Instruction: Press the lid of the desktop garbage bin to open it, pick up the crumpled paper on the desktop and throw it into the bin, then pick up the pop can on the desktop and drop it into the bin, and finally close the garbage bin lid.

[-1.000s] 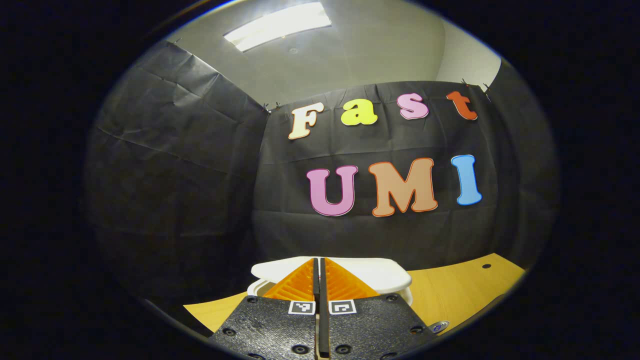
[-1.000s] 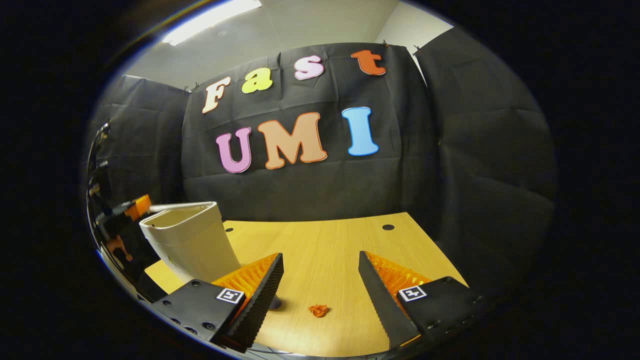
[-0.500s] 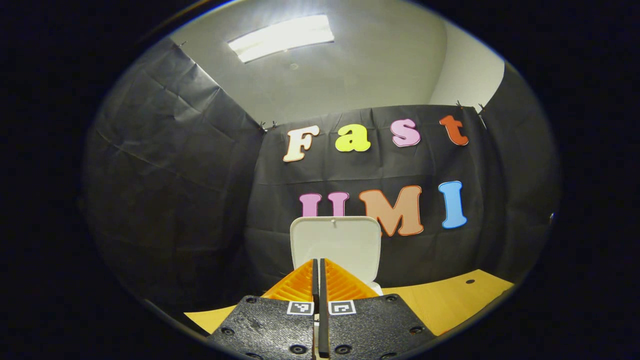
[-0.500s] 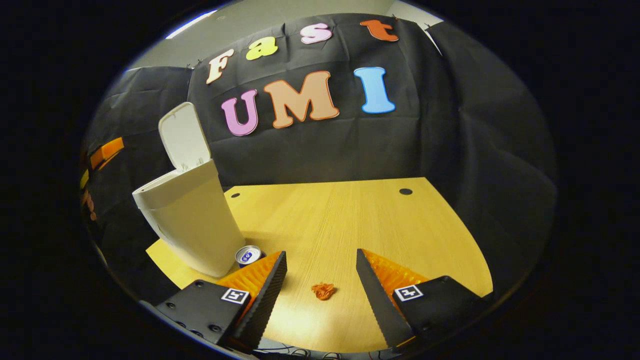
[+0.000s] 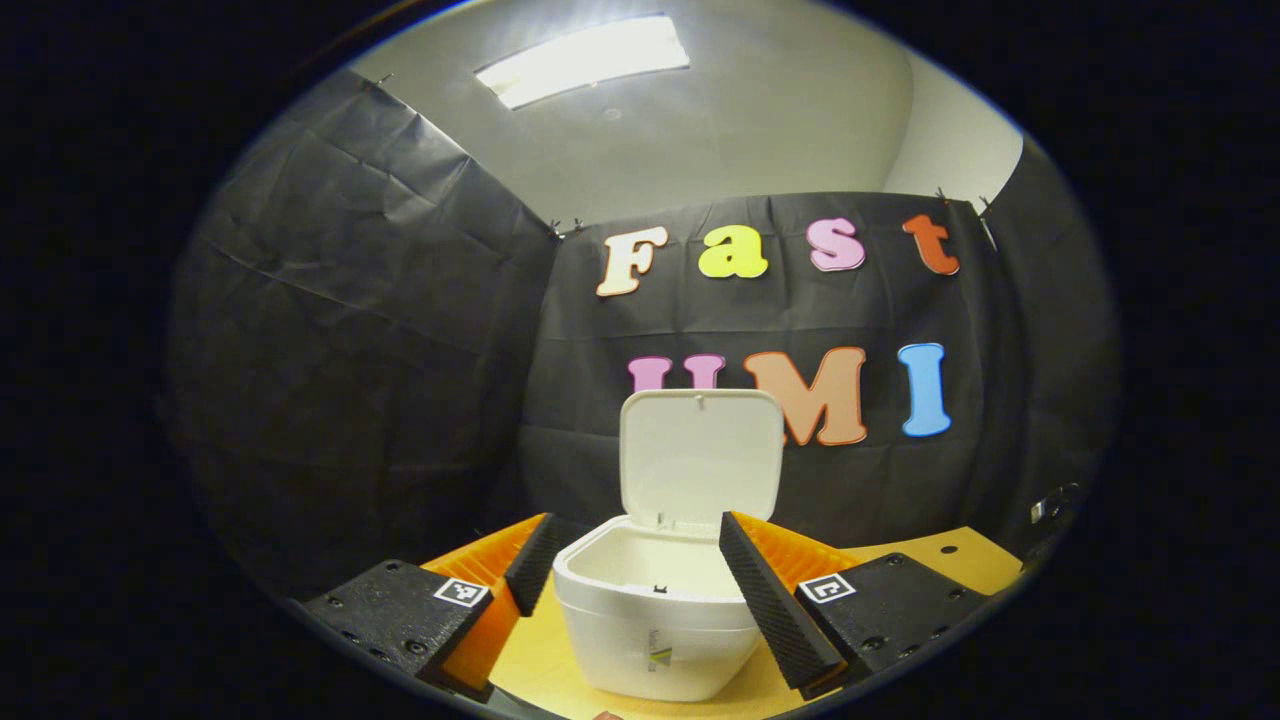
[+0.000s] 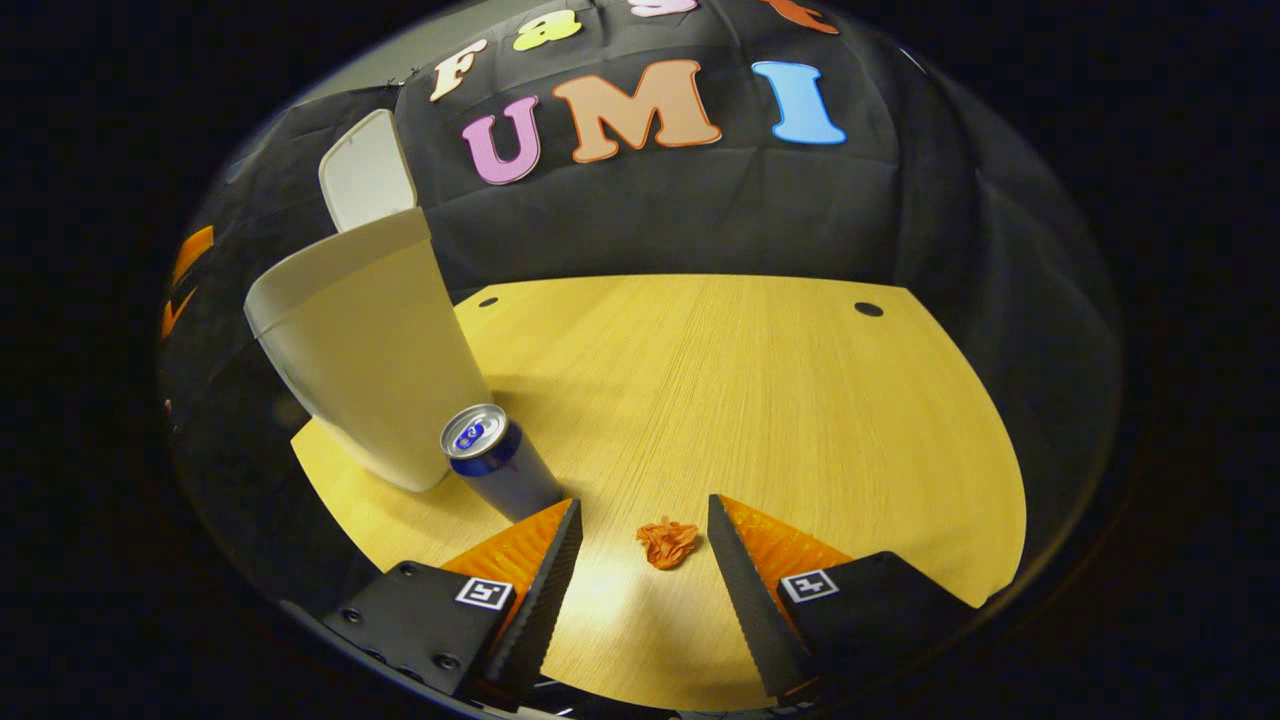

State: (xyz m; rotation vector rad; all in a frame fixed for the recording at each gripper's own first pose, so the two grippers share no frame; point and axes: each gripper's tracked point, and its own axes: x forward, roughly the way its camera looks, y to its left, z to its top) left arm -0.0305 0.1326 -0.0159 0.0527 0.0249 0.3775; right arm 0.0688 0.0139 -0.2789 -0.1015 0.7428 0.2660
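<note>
White bin [image 5: 655,625] — small unreadable logo — lid [image 5: 700,455] up.

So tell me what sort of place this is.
Most likely a staged recording booth inside an office-like room, not a real home: black cloth hangs as walls around a bare wooden desk, a ceiling light panel shows above, and a white desktop bin stands ready.

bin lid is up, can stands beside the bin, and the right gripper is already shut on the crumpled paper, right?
Not quite: the right gripper is open, and the crumpled paper lies on the desktop between its fingers, as the right gripper view shows. The bin lid is up; the can stands beside the bin.
</note>
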